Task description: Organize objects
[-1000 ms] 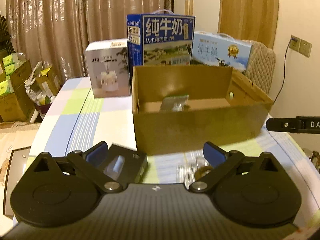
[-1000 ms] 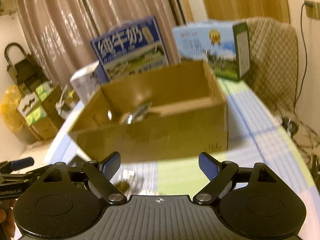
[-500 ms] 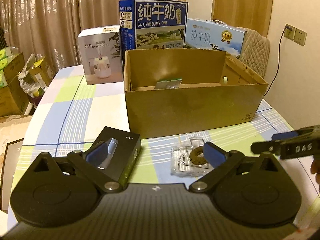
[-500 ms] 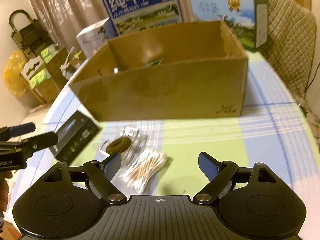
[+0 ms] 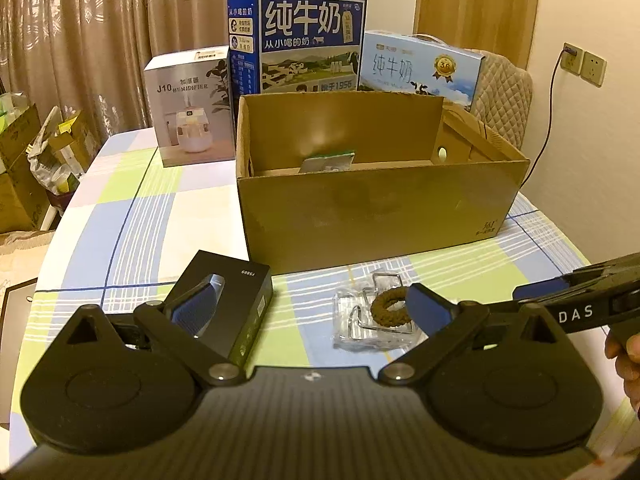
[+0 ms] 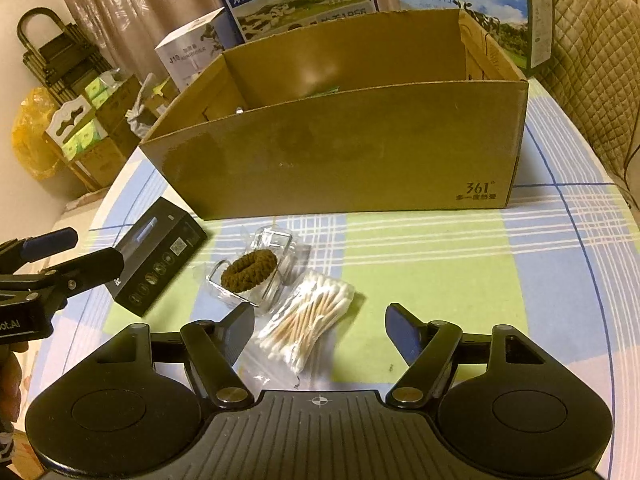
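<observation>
On the checked tablecloth, a bag of cotton swabs [image 6: 312,316] lies between the jaws of my right gripper [image 6: 320,322]. The jaws are closing and the pads are clear of the bag. Just beyond the bag lies a clear packet with a brown hair tie [image 6: 248,268] [image 5: 390,306], and left of that a black box [image 6: 160,256] [image 5: 240,292]. My left gripper [image 5: 310,304] hovers open over the black box and the packet, holding nothing. Behind them stands an open cardboard box [image 5: 380,216] [image 6: 340,152] with a green packet [image 5: 328,160] inside.
Behind the cardboard box stand a dark blue milk carton [image 5: 296,40], a light blue one [image 5: 416,68] and a white humidifier box [image 5: 188,108]. A quilted chair [image 5: 504,92] is at the far right. Cartons and bags clutter the floor at left [image 6: 80,136].
My right gripper has dropped and tipped down toward the table, bringing the swabs between its jaws, and the jaws have narrowed. The left gripper has barely moved.
</observation>
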